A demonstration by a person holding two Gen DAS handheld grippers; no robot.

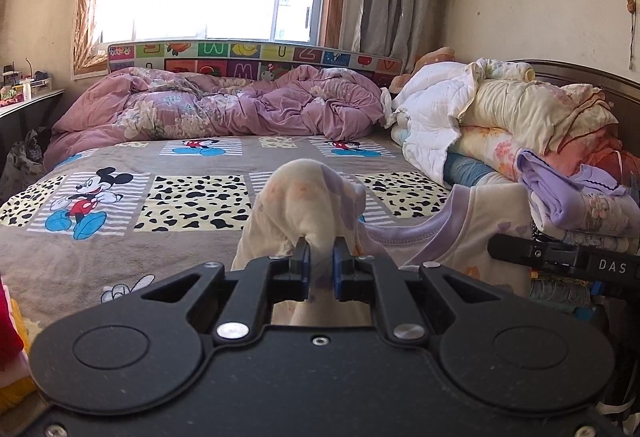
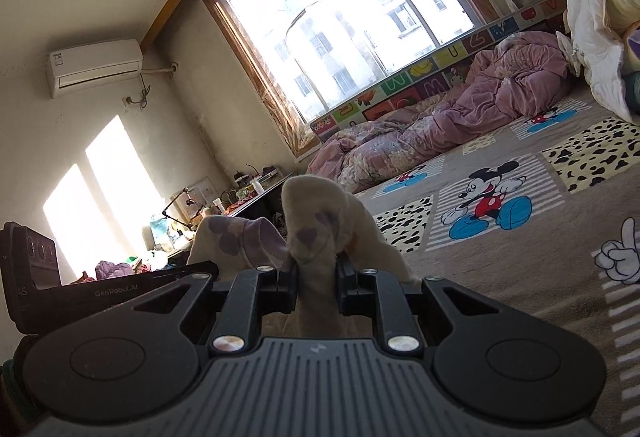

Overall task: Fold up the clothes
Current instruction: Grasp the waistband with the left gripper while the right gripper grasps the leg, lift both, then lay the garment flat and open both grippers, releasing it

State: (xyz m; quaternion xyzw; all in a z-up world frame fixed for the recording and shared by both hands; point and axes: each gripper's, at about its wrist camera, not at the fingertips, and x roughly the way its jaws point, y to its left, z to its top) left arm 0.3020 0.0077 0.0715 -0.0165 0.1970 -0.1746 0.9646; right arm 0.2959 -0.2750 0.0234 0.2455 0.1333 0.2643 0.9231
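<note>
A cream garment with purple trim and a purple-and-orange print (image 1: 316,197) hangs between both grippers above the bed. My left gripper (image 1: 320,257) is shut on a bunched fold of it. The garment stretches to the right, where the other gripper's black body (image 1: 560,257) shows. In the right wrist view my right gripper (image 2: 316,269) is shut on another bunched fold of the same garment (image 2: 316,213). The left gripper's black body (image 2: 100,293) shows at the left there.
The bed has a grey Mickey Mouse sheet (image 1: 120,205). A crumpled pink quilt (image 1: 224,109) lies along the far side under the window. Stacked quilts and folded clothes (image 1: 520,125) pile up at the right. A cluttered desk (image 2: 224,205) stands beside the bed.
</note>
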